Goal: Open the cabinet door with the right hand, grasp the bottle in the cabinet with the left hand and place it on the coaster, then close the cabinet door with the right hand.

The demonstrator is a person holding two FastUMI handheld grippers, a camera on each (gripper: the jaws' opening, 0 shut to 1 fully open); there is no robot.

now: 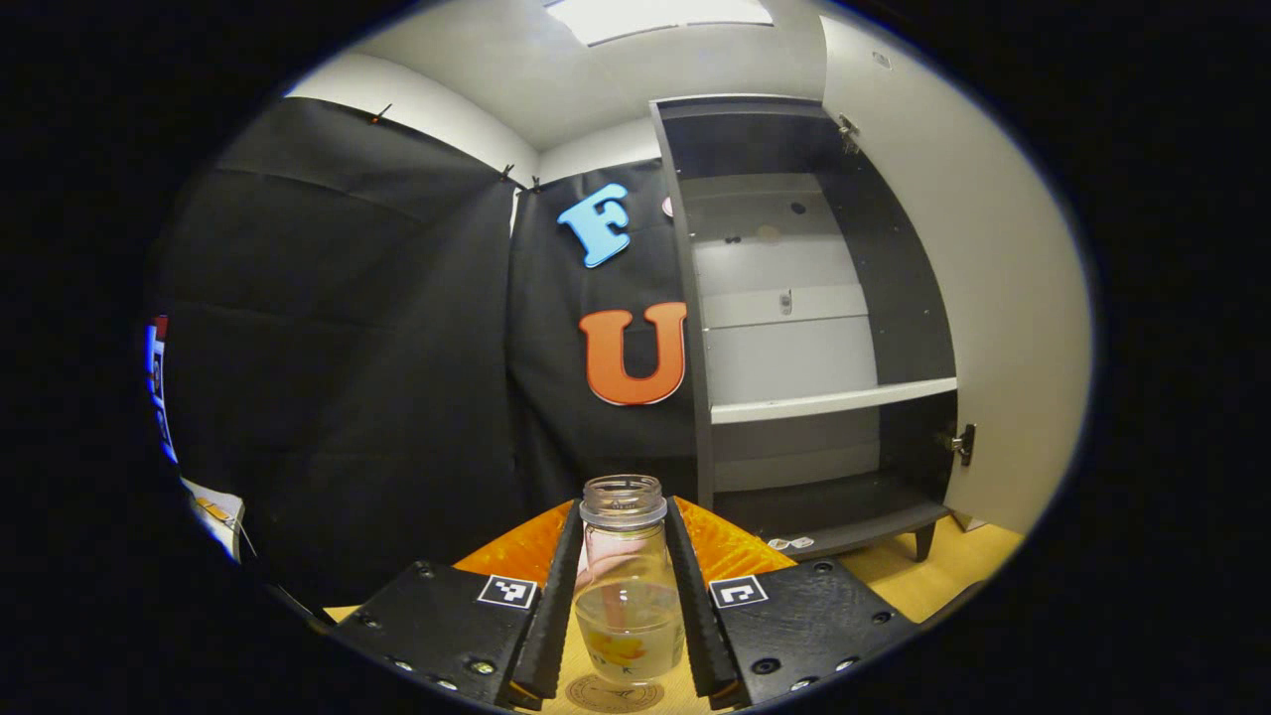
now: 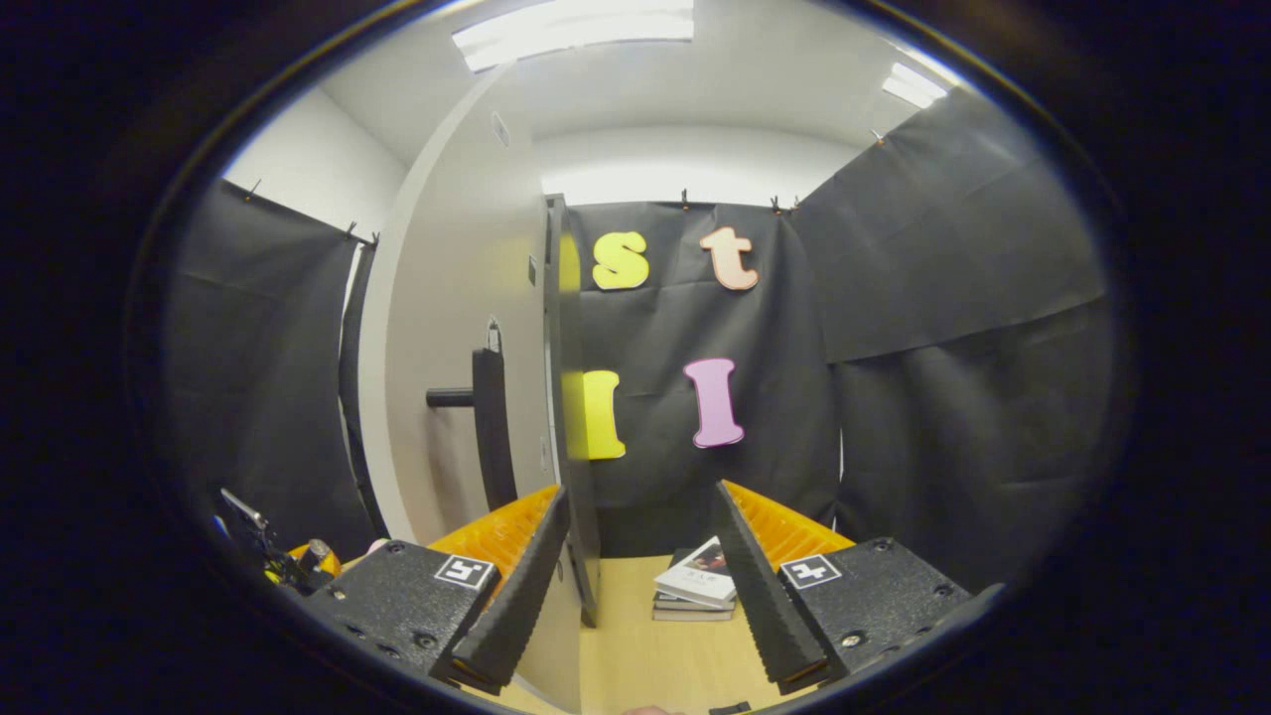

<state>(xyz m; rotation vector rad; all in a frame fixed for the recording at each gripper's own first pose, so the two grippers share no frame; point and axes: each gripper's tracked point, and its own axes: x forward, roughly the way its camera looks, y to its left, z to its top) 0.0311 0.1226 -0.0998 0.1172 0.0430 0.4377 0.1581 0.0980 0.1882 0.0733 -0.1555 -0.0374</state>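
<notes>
The left gripper (image 1: 623, 586) clamps the upright bottle (image 1: 626, 586) over the coaster (image 1: 614, 694) (door (image 2: 452, 338) open); the right gripper (image 2: 635, 586) points level, jaws spread, empty.

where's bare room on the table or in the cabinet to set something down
Free: the cabinet shelf and its floor below; the bare table between the open door and the books. Crowded: between the left tongs, shut on the bottle over the coaster.

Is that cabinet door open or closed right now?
Open. The cabinet door is swung wide, so the cabinet shows its bare shelves, and the right gripper has it edge-on.
</notes>
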